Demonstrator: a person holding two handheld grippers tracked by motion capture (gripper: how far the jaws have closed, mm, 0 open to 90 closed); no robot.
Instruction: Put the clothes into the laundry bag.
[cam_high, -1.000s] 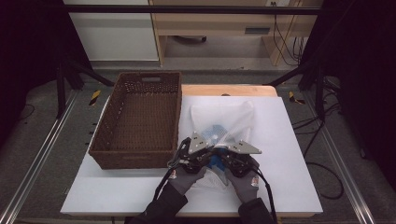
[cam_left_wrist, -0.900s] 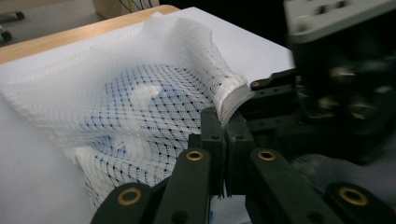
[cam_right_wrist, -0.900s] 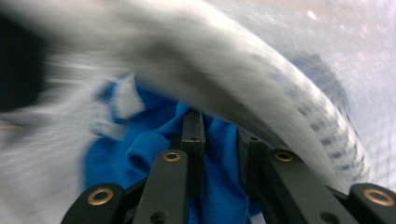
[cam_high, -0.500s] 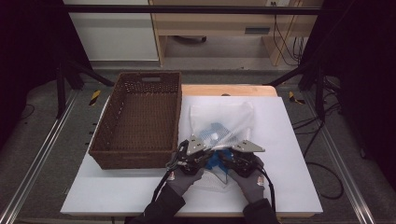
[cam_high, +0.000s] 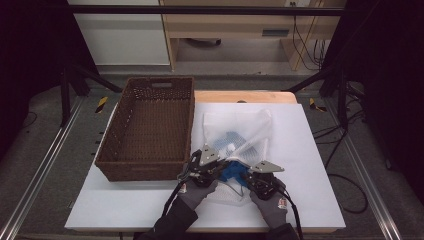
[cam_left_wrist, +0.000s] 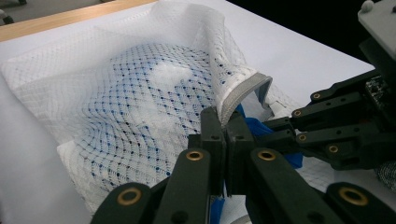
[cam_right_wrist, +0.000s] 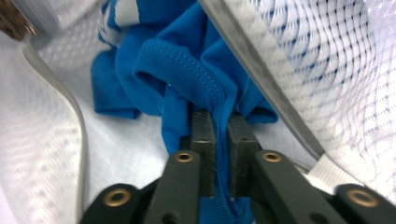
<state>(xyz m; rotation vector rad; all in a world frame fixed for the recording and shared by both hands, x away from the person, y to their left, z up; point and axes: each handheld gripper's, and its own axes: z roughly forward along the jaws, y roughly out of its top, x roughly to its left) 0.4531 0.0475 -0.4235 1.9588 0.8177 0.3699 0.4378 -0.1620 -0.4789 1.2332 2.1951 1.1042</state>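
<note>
Left of the left gripper (cam_high: 216, 169), the wicker basket (cam_high: 145, 131) blocks sideways passage. Ahead lies the mesh bag (cam_high: 239, 134); right of the right gripper (cam_high: 248, 175), bare table (cam_high: 305, 165).

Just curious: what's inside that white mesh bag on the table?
Blue cloth lies inside the white mesh bag, showing through the netting. The right gripper pinches its hem at the opening. What garment it is stays hidden.

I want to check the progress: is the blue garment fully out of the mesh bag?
No. Most of the blue garment lies inside the mesh bag.
</note>
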